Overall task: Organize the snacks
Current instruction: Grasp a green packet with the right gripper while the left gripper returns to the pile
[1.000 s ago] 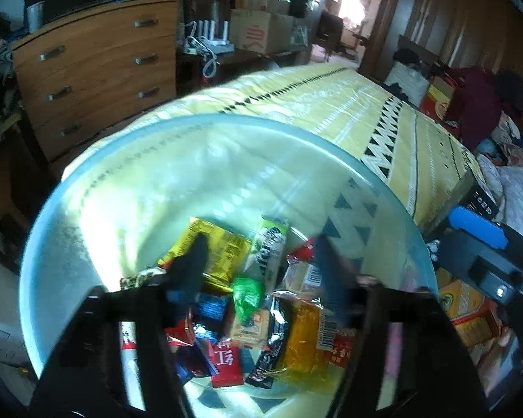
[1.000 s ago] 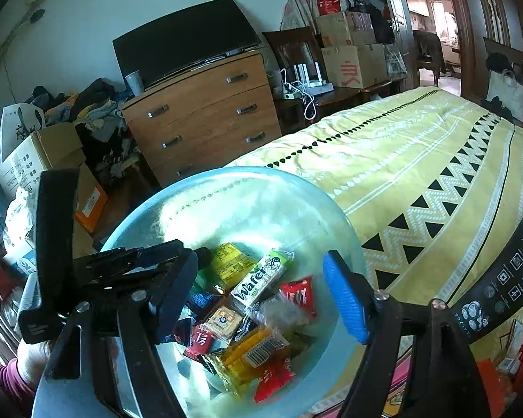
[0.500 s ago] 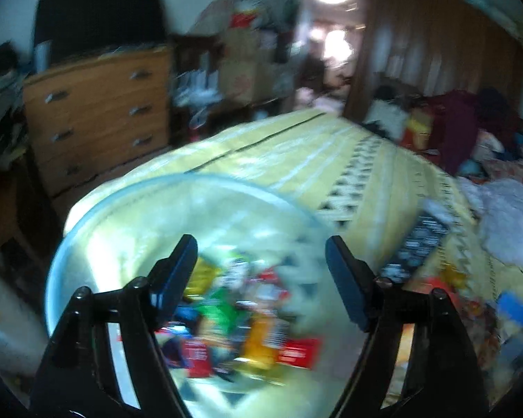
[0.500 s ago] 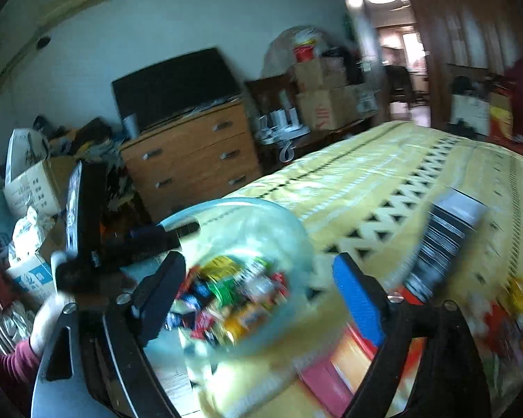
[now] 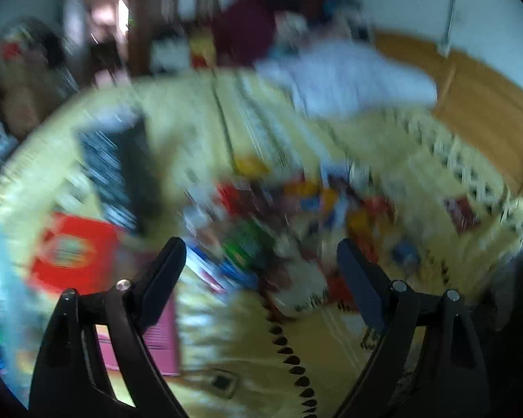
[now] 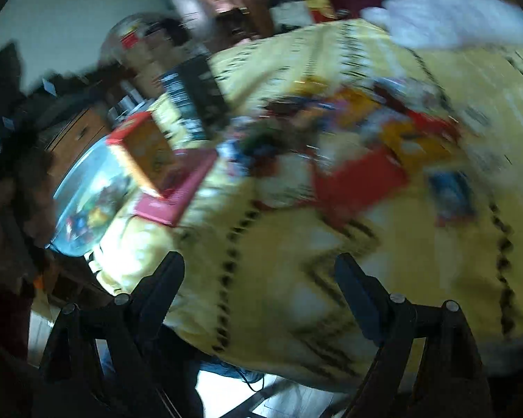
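Both views are blurred by motion. A heap of loose snack packets (image 5: 296, 216) lies on the yellow patterned bedspread (image 5: 247, 341), also in the right wrist view (image 6: 348, 129). My left gripper (image 5: 261, 271) is open and empty, above the near edge of the heap. My right gripper (image 6: 259, 289) is open and empty over bare bedspread (image 6: 279, 278), short of the packets. The clear bowl with snacks (image 6: 87, 202) sits at the bed's left edge in the right wrist view.
A red box (image 5: 73, 254), a pink box (image 5: 157, 341) and a black box (image 5: 118, 170) lie left of the heap. A white pillow (image 5: 348, 80) and wooden headboard (image 5: 481, 111) are at the far end. A dresser (image 6: 77, 136) stands beyond the bowl.
Both grippers have swung right, away from the bowl, and now face the heap of packets on the bed. Both stay open and empty.
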`<state>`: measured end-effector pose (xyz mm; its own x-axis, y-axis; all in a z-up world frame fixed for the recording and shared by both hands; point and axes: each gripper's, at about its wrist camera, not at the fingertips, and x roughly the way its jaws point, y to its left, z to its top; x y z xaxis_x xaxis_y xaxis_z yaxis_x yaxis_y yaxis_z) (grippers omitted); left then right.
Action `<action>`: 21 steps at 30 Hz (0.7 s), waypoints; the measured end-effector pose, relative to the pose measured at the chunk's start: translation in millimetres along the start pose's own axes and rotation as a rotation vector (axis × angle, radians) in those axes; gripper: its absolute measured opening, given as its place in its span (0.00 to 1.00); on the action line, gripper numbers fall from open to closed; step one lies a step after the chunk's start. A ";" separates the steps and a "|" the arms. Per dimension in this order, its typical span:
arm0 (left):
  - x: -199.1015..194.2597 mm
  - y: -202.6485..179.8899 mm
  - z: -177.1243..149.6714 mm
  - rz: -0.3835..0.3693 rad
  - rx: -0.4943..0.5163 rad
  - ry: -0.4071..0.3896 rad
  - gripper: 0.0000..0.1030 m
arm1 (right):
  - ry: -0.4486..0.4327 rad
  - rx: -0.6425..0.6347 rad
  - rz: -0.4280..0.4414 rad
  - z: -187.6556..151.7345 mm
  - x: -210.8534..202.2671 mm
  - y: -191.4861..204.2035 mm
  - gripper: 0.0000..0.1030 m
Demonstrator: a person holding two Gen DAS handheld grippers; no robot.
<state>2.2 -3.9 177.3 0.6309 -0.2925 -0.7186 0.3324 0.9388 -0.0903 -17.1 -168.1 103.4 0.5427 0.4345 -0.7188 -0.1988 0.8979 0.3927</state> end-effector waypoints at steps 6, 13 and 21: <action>110.8 2.0 -8.4 -0.023 0.000 0.192 0.84 | -0.023 0.071 0.026 0.1 6.1 -37.0 0.87; 153.3 10.9 -10.0 0.088 -0.023 0.191 0.65 | -0.022 0.118 0.033 -2.6 14.0 -63.9 0.87; 104.3 -1.7 -25.8 0.052 0.021 0.136 0.05 | -0.021 0.120 0.037 -0.7 16.5 -67.1 0.87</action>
<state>49.4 -31.3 84.6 0.5475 -0.2151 -0.8087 0.3175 0.9475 -0.0371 4.6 -221.1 64.8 0.5544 0.4640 -0.6909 -0.1200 0.8661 0.4853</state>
